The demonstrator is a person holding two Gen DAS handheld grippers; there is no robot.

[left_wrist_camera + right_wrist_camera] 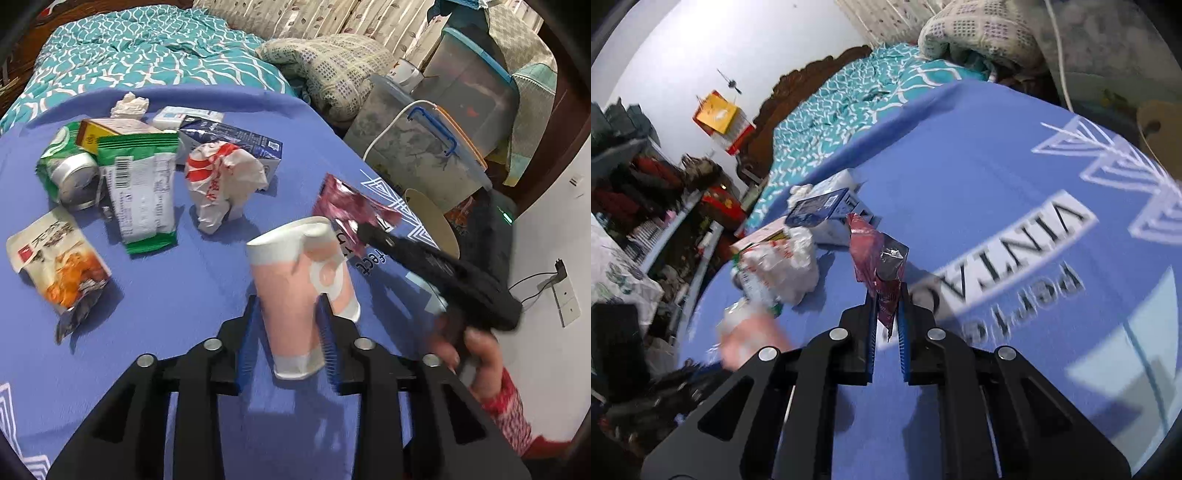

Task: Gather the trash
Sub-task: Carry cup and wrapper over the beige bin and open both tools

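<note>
Left tongs clamped on crushed paper cup, pads pinching lower body, cup lifted clear of blue cloth; cup's far side blurred in left view. Right tongs clenched on dark red foil wrapper, gripped near its bottom edge, rest standing up floppy above pads. Cup: light, thin-walled, already dented, so likely to buckle more w/ hard squeeze; mid-body hold looks ok. Wrapper: nearly weightless, slick foil, prob. slides out if grip eases; deeper bite safer. Rest of trash heaped at far left of cloth: squashed green can, green-white packet, orange snack bag, white-red crumpled bag, blue carton, tissue wad. Open cloth betw. heap and tongs, plenty room to swing. Cloth edge drops off on right toward brown cardboard bin and plastic tubs; bin likely the drop spot, close to right tongs.
</note>
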